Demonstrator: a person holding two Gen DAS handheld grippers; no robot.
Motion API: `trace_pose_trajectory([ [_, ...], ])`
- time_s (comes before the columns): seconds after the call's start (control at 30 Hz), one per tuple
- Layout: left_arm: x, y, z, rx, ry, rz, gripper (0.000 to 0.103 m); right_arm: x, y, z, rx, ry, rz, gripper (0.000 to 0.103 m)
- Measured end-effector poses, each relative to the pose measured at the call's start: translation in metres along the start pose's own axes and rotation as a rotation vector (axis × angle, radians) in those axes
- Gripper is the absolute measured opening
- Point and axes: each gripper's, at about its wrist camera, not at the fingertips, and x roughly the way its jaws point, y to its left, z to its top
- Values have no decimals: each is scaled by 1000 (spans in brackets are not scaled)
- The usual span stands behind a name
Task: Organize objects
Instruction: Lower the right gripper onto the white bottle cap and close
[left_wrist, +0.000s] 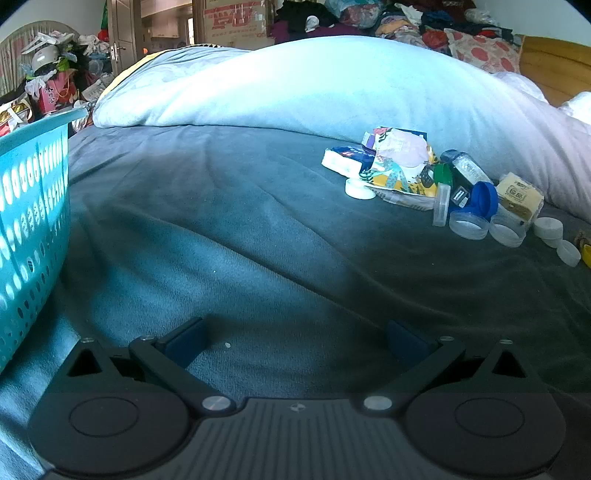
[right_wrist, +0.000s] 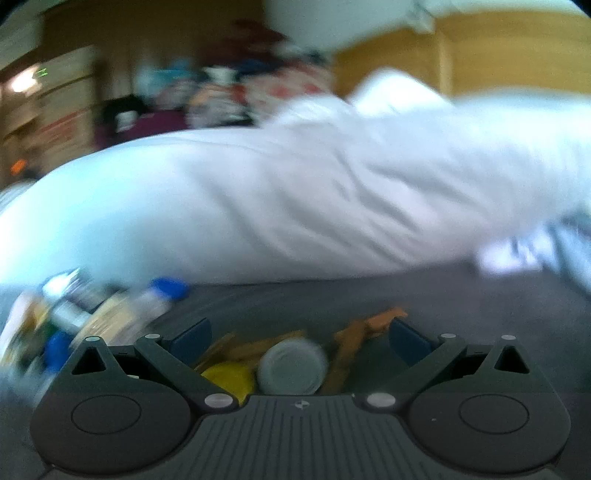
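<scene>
A heap of small objects (left_wrist: 436, 184) lies on the dark bedspread at the right: packets, a tissue pack, clear jars, a blue lid (left_wrist: 484, 201), white caps (left_wrist: 547, 228). A turquoise perforated basket (left_wrist: 33, 206) stands at the left edge. My left gripper (left_wrist: 295, 339) is open and empty, low over bare bedspread, well short of the heap. My right gripper (right_wrist: 300, 341) is open in a blurred view; a white cap (right_wrist: 293, 365), a yellow lid (right_wrist: 229, 380) and orange clothes pegs (right_wrist: 354, 343) lie between its fingers. More of the heap (right_wrist: 92, 314) shows at the left.
A big pale blue duvet (left_wrist: 332, 85) is rolled across the bed behind the heap. A wooden headboard (left_wrist: 557, 70) is at the far right. Piled clothes and cluttered bags fill the background.
</scene>
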Motion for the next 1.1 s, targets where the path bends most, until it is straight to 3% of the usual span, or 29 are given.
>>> trace_pose_trajectory([
  [0.1, 0, 0, -1, 0, -3, 0, 103, 33, -17, 10, 90, 30, -14, 103],
  [0.17, 0, 0, -2, -1, -7, -1, 103, 59, -18, 7, 74, 133, 80, 103],
  [0.2, 0, 1, -2, -1, -8, -1, 103, 59, -13, 4, 31, 129, 105, 103],
  [0.27, 0, 0, -1, -2, -10, 0, 103, 54, 3, 0, -78, 132, 266, 103],
  [0.33, 0, 0, -1, -3, -11, -1, 103, 45, 29, -12, -244, 150, 389, 103],
  [0.43, 0, 1, -1, -8, -11, -4, 103, 31, 56, -28, -316, 224, 580, 103],
  [0.57, -1, 3, -2, -16, -12, -14, 103, -13, 103, -58, -522, 246, 729, 102],
  [0.7, -4, 7, -3, -35, -21, -31, 103, -79, 92, -45, -397, 161, 868, 103],
  [0.77, -4, 5, -4, -32, -23, -26, 103, -98, 72, -38, -349, 91, 797, 103],
  [0.87, -5, 4, -5, -33, -25, -24, 103, -108, 32, -37, -309, 32, 542, 102],
  [0.93, -5, 4, -5, -34, -27, -24, 103, -99, 11, -39, -282, 58, 350, 90],
  [1.0, -5, 3, -5, -30, -27, -20, 103, -89, -4, -41, -256, 92, 236, 69],
  [1.1, -4, 3, -4, -31, -26, -20, 103, -79, -10, -46, -294, 89, 128, 66],
])
